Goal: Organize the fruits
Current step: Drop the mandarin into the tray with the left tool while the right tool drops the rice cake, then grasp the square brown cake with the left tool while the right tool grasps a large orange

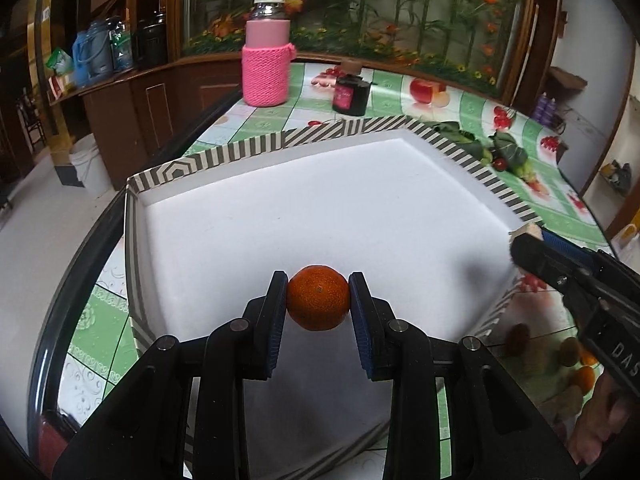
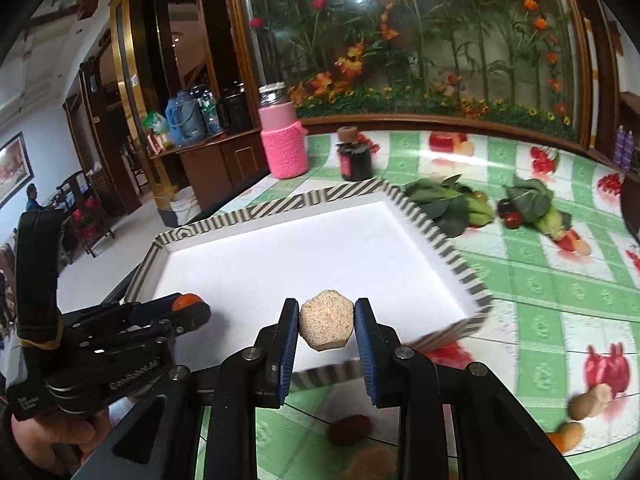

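My left gripper (image 1: 318, 298) is shut on a small orange (image 1: 318, 298) and holds it over the near part of a white tray with a striped rim (image 1: 312, 136). My right gripper (image 2: 327, 324) is shut on a pale, rough, faceted fruit (image 2: 327, 324) above the tray's (image 2: 440, 236) near right corner. The left gripper shows in the right wrist view (image 2: 188, 304) with the orange's edge between its fingers. The right gripper shows in the left wrist view (image 1: 524, 240) at the tray's right rim. The tray's inside is bare.
A pink knit-sleeved jar (image 1: 266, 52) and a small dark jar (image 1: 352, 94) stand behind the tray. Leafy greens (image 2: 452, 204) lie right of it. Brown and orange fruits (image 2: 576, 420) and a dark red one (image 2: 350, 430) lie on the fruit-patterned tablecloth near me.
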`<state>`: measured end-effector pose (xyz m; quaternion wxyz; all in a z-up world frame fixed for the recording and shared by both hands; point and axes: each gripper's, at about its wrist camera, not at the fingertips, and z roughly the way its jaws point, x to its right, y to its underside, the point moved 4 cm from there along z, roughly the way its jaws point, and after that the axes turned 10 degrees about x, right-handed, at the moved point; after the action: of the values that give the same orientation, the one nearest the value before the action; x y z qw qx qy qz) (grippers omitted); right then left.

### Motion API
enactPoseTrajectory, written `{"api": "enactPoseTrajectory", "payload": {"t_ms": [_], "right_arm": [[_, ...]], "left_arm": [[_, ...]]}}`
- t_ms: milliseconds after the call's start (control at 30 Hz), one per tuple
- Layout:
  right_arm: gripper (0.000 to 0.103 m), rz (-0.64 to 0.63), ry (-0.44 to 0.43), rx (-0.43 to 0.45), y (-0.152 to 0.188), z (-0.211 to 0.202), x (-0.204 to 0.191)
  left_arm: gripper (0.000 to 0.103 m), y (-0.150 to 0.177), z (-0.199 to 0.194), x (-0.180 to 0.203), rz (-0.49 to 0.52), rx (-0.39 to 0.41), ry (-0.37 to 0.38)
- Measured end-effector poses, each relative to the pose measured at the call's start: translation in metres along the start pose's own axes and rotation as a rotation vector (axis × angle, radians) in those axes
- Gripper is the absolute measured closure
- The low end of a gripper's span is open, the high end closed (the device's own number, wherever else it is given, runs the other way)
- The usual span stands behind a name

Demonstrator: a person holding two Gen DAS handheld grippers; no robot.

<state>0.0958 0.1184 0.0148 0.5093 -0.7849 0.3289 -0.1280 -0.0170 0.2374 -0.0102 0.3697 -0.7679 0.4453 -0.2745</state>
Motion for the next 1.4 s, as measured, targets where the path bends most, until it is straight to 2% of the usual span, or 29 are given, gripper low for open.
{"api": "enactPoseTrajectory", "payload": {"t_ms": [267, 633, 767, 900, 933, 967, 1033, 1167, 1267, 1333, 1400], "right_arm": [[0.076, -0.011, 0.013, -0.091, 0.016, 0.026, -0.005], [0.075, -0.011, -0.001, -0.083, 0.017, 0.027, -0.004], [0.071, 0.014, -0.020, -0.075, 0.017, 0.025, -0.003], [0.070, 0.040, -0.029, -0.016, 0.008, 0.013, -0.001], [0.070, 0.045, -0.033, 0.008, 0.004, 0.008, 0.000], [0.070, 0.053, -0.036, 0.032, 0.000, 0.001, 0.003], [0.070, 0.069, -0.033, 0.080, -0.007, -0.014, 0.011], [0.070, 0.076, 0.019, 0.145, -0.018, -0.049, 0.041], [0.070, 0.044, 0.105, 0.181, -0.013, -0.083, 0.079], [0.070, 0.029, 0.186, 0.177, 0.000, -0.099, 0.112], [0.070, 0.050, 0.257, 0.144, 0.015, -0.107, 0.148]], "left_arm": [[0.073, 0.006, 0.009, -0.001, -0.003, -0.045, -0.021], [0.072, 0.004, 0.011, -0.006, -0.017, -0.043, -0.060], [0.063, 0.003, 0.011, -0.007, -0.032, -0.039, -0.043], [0.062, 0.001, 0.010, -0.007, -0.035, -0.028, -0.044], [0.055, 0.001, 0.010, -0.008, -0.038, -0.028, -0.042], [0.044, 0.001, 0.011, -0.008, -0.042, -0.028, -0.039], [0.038, -0.001, 0.010, -0.008, -0.054, -0.019, -0.023], [0.034, -0.002, 0.008, -0.006, -0.049, -0.007, -0.020], [0.034, -0.003, 0.005, -0.003, -0.046, 0.006, -0.004], [0.034, -0.007, -0.001, 0.003, -0.040, 0.038, 0.035], [0.034, -0.012, -0.012, 0.015, -0.025, 0.087, 0.110]]}}
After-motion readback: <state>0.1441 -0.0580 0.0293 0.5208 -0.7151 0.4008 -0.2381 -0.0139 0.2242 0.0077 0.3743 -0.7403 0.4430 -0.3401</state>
